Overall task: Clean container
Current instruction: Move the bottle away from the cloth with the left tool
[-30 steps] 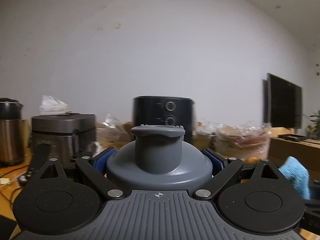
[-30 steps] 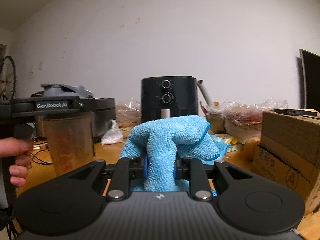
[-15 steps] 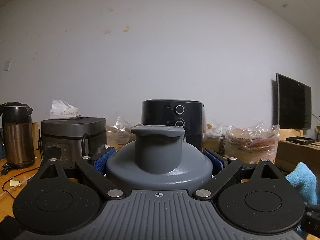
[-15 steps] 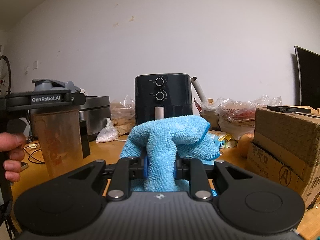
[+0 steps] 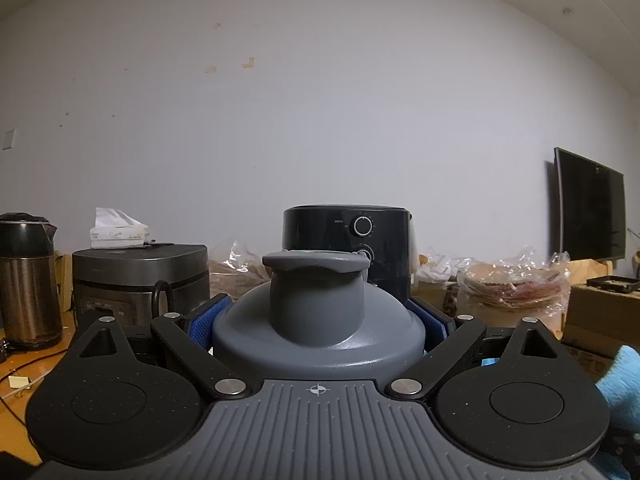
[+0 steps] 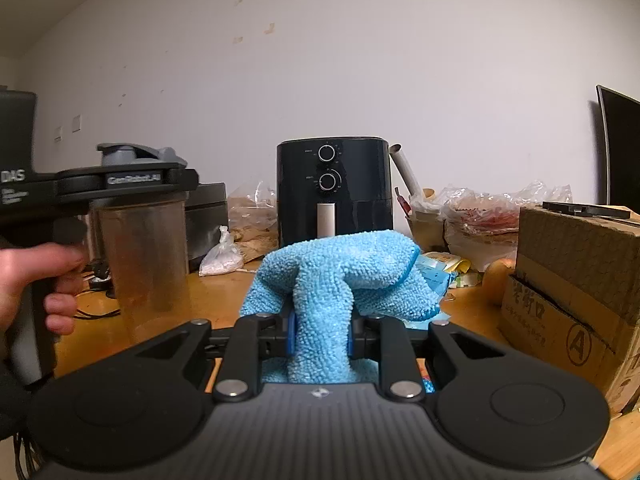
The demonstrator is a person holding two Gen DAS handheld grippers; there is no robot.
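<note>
From the right wrist view, the container sits at the far left, held upright and lifted clear of the tabletop, its long axis vertical, grey lid on top. The left gripper clamps it just under that lid, blue pads pressed against either side of the lid's wide shoulder, so its jaws stand wide but closed on the container. A hand grips that tool's handle. To the right of it, apart and at about the level of the container's lower half, the right gripper is pinched nearly closed on a blue cloth, which bunches forward past the fingers. The wipe, I judge, needs the cloth carried leftward to the clear wall; the right hand is the one to travel.
</note>
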